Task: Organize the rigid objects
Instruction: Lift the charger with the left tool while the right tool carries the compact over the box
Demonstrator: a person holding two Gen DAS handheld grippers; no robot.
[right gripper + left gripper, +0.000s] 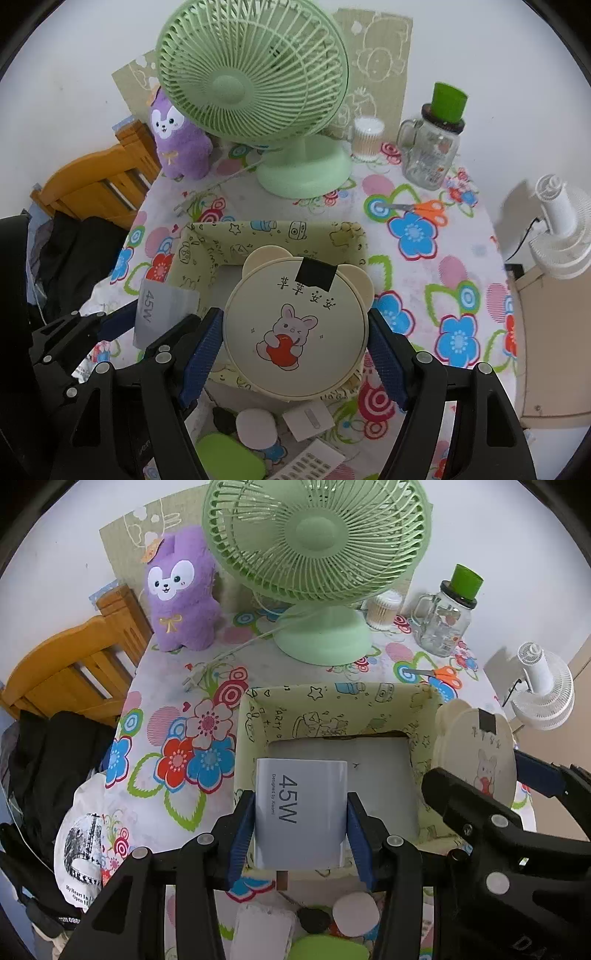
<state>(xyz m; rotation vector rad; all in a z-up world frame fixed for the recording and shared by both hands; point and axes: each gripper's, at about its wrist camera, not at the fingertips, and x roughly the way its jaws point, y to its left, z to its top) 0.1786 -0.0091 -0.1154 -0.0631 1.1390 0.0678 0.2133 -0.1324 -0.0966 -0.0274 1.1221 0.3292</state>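
Note:
My left gripper (301, 808) is shut on a white 45W charger box (301, 812) and holds it over the near edge of the pale green cartoon-print box (332, 705). My right gripper (295, 332) is shut on a round cream bear-eared case (295, 328) with a rabbit picture, held above the same box (273, 232). The case shows at the right of the left wrist view (476, 749). The charger box shows at the left of the right wrist view (162, 306).
A green fan (317, 554), purple plush (181, 594), glass jar with green lid (447, 616), cotton swab tub (384, 609) and orange scissors (443, 674) sit at the back. Small white, black and green items (255, 424) lie near me. A wooden chair (74, 664) stands left.

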